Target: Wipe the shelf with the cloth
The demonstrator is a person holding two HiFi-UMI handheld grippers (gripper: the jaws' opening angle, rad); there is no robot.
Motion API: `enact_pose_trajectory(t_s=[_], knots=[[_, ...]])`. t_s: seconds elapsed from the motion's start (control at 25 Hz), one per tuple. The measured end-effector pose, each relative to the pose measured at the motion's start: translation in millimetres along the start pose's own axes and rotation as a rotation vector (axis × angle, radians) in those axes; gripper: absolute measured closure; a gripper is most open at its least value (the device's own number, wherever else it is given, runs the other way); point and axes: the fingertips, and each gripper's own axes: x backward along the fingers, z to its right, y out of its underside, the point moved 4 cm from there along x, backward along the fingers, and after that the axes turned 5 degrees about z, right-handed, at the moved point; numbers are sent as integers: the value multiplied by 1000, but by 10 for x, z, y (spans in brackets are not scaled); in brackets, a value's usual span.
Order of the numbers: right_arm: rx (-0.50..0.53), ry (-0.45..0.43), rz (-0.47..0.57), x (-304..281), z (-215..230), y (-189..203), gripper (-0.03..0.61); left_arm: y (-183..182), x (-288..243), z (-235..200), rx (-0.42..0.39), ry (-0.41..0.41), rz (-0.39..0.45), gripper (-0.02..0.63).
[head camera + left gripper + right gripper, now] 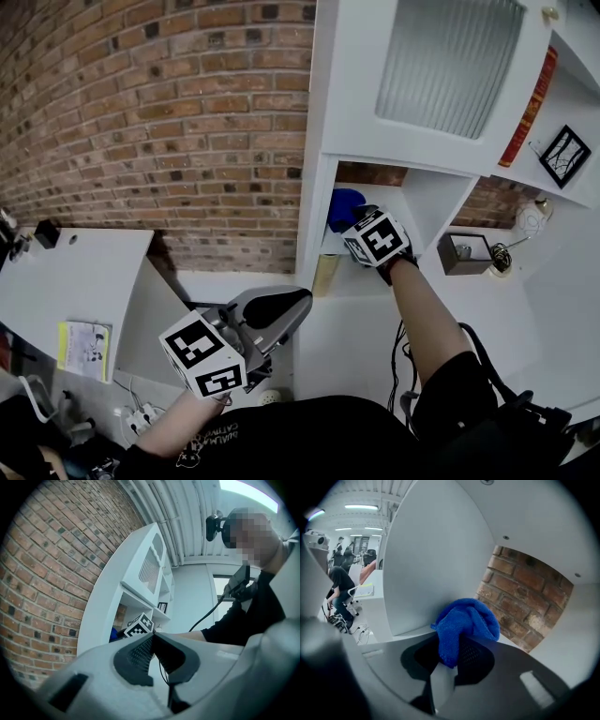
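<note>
Jaws of the right gripper (452, 645) pinch a crumpled blue cloth (465, 620) at twelve o'clock; left gripper (152, 635) jaws meet, empty. Drag on the white shelf (370, 279) may tug it free.

Cloth (464, 623): blue fabric with a short looped pile, matt, lying in soft folds.

Shelf unit (342, 122): white panels, smooth, with a faint satin sheen; core material cannot be told.

Door pane (450, 61): translucent and vertically ribbed; glass or plastic undetermined.

Brick wall (187, 112): red-brown brick, rough and matt, with pale recessed mortar joints.

Left gripper (153, 637): pale grey plastic shell, matt and finely grained; inner jaw faces dark with a ribbed grid texture.

Right gripper (457, 639): grey matt shell, smooth; inner jaw faces dark with a fine dimpled pattern.

Marker cube (378, 236): matt black-and-white printed faces.

Desk (66, 272): white top, smooth, low sheen.
</note>
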Motion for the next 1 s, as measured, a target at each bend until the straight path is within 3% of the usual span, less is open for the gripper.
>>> enact_pose_trajectory(t_s=[0.28, 0.76, 0.92, 1.0], knots=[[-110, 100, -23, 152, 254, 255, 514, 61, -53, 46, 17, 40, -15, 615], [-290, 366, -120, 646, 785, 750, 514, 66, -69, 105, 30, 76, -16, 615], [-332, 401, -120, 706, 828, 805, 515, 65, -39, 134, 31, 72, -16, 615], [-324, 385, -71, 710, 765, 704, 515, 68, -11, 156, 28, 69, -18, 615]])
